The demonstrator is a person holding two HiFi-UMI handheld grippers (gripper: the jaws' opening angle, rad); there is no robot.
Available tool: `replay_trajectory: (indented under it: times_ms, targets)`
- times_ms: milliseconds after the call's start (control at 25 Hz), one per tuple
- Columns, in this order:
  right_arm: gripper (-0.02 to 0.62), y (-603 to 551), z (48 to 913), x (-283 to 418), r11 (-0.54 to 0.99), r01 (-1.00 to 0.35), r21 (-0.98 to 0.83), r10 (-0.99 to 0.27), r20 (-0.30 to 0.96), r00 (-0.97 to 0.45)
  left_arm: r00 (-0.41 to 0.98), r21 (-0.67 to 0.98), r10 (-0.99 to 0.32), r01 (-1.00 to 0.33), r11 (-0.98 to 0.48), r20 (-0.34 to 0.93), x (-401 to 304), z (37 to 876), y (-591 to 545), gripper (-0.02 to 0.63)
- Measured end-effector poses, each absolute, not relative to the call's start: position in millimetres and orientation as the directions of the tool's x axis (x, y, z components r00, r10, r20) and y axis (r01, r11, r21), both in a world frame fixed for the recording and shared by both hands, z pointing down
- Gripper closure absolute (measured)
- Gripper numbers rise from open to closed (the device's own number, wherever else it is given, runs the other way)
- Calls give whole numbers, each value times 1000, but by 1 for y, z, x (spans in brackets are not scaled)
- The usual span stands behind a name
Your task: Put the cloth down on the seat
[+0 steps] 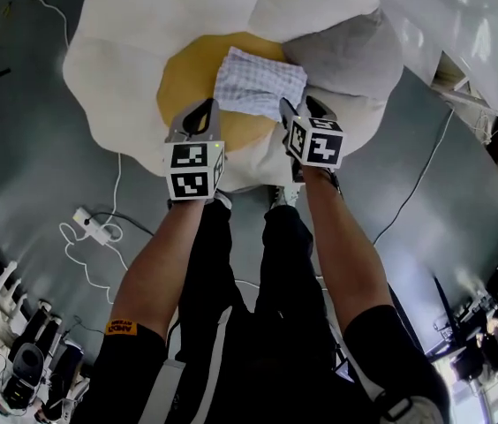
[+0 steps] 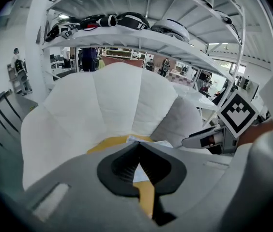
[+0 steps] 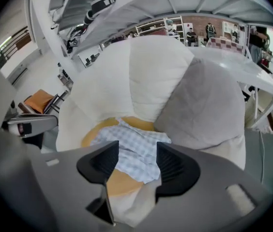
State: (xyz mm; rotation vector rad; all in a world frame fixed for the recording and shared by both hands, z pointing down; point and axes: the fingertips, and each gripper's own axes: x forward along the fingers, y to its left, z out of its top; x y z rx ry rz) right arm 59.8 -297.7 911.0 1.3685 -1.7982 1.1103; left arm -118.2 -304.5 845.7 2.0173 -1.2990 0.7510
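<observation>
Left gripper (image 1: 203,111) seemingly closed, right gripper (image 1: 300,106) agape, both empty, down-tilted beside cloth (image 1: 258,82).

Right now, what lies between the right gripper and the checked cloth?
Nothing but a strip of bare yellow seat. The right gripper view shows it best: the open right gripper frames the cloth, which lies free on the seat beyond its jaws.

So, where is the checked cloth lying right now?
In the head view, the checked cloth lies on the yellow seat, toward its right side, beside the grey cushion and just beyond the open right gripper.
</observation>
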Motion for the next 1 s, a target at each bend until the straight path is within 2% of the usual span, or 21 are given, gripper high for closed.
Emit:
replay_trajectory:
  times_ms: [280,600,800,1000]
  targets:
    - [406,-293,827,49,210,-956,-203,-490,825,-283,356,207,-594,-929,-305,721,-102,784,-292,606]
    - [554,-280,758,49,240,-961,-135,-513,823,-244,351,198,-622,-932,-303,700,-102,718,-287,606]
    - [597,-269,721,44,233,-963,-135,-531,812,-242,354,197,-628,-931,-308,693,-104,688,-281,606]
    - [597,-266,678,35,239,-959,-152,-562,784,-264,357,180,-652,-929,-324,669,-107,650,-277,606]
